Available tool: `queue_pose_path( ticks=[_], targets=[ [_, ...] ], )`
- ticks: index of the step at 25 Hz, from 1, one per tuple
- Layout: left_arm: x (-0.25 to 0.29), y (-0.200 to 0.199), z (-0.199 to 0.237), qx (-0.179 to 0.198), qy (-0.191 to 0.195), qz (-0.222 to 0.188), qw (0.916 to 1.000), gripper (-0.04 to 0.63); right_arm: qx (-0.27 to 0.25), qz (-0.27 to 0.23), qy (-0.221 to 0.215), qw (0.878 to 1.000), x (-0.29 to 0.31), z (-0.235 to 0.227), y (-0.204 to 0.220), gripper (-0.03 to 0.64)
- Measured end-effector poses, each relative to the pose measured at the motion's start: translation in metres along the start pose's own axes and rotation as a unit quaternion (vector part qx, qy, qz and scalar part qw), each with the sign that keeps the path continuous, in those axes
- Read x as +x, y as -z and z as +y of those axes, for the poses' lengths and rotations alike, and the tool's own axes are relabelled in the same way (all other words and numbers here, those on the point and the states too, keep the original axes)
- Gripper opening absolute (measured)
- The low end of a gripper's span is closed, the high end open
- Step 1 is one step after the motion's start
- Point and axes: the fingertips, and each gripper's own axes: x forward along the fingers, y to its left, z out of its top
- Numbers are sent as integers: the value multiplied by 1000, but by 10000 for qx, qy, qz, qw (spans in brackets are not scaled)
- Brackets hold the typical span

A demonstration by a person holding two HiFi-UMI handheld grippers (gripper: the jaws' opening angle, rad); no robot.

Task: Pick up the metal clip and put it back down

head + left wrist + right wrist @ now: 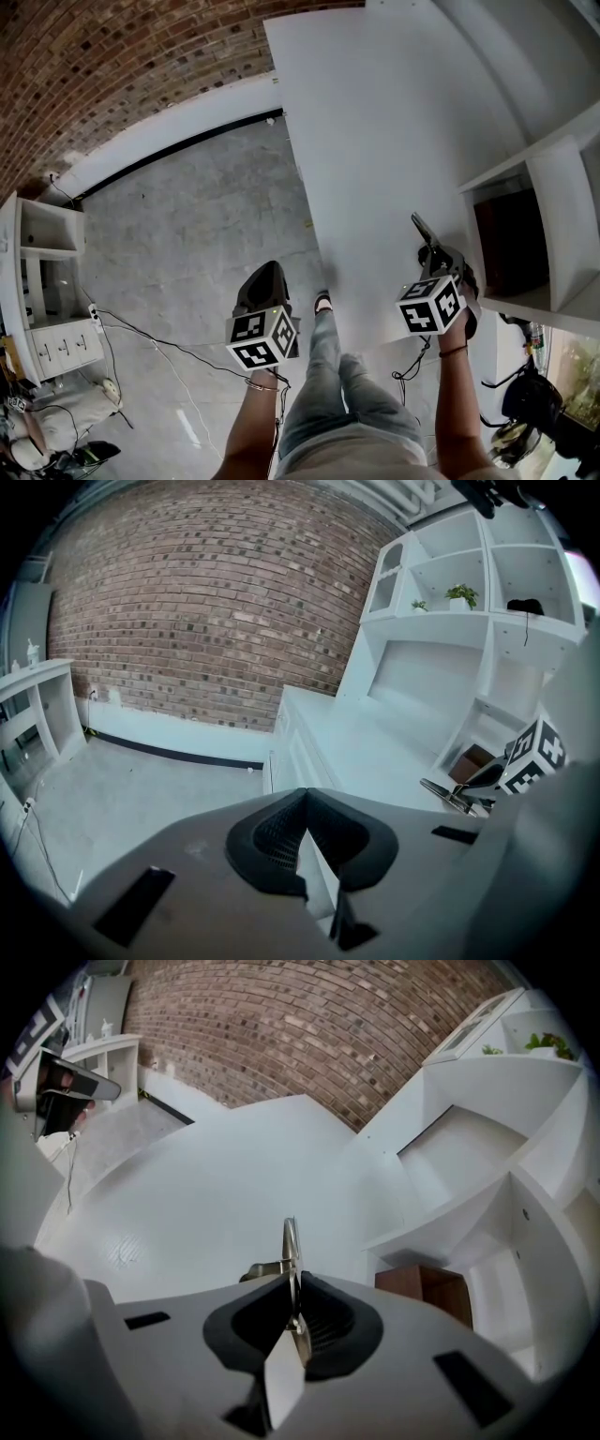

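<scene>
Brick wall (pixel 94 56) and grey floor (pixel 187 253) framed a long white table (pixel 394 141) in the head view, where a person stood at the table's near end with a tool in each hand. The right gripper (pixel 433 251) was held over the table's near end with the metal clip (pixel 422 230) jutting forward from its tips, while the left gripper (pixel 265 279) hung over the floor just beside the table's edge. In the left gripper view, that tool's (pixel 302 799) dark pads met at the tips with nothing between them; the clip (pixel 441 789) showed far to the right, raised above the tabletop (pixel 375 752). In the right gripper view, the jaws (pixel 292 1293) were clamped on the clip (pixel 291 1241), which stood edge-on and upright, poking out past the pads toward white shelving (pixel 487 1176).
</scene>
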Motion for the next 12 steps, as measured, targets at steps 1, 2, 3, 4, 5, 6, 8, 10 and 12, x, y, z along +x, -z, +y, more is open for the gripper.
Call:
queue_pose_path(
  ticks=[1, 2, 3, 4, 5, 6, 8, 10, 12],
  targets=[
    [-1, 1, 1, -5, -11, 3, 10000, 11, 41, -10, -55, 10000, 0, 2, 0, 29],
    [-2, 1, 3, -11, -23, 7, 10000, 11, 90, -19, -121, 9999, 1, 3, 0, 34],
    [-2, 2, 4, -19, -34, 11, 10000, 11, 144, -28, -187, 9997, 2, 5, 0, 40],
    [-3, 3, 5, -29, -43, 17, 10000, 11, 194, -37, -243, 9995, 2, 7, 0, 45],
    [-4, 4, 5, -41, -50, 22, 10000, 11, 232, -45, -284, 9993, 2, 8, 0, 49],
    [-5, 5, 6, -51, -57, 29, 10000, 11, 256, -50, -316, 9992, 2, 9, 0, 52],
    [-7, 5, 8, -63, -72, 41, 9999, 11, 293, -57, -408, 9987, 2, 12, 0, 60],
    [-9, 5, 10, -75, -90, 42, 9999, 11, 378, -80, -576, 9976, 1, 18, 0, 74],
    [-9, 7, 10, -85, -100, 36, 9999, 11, 452, -113, -681, 9966, 2, 22, 1, 92]
  ],
)
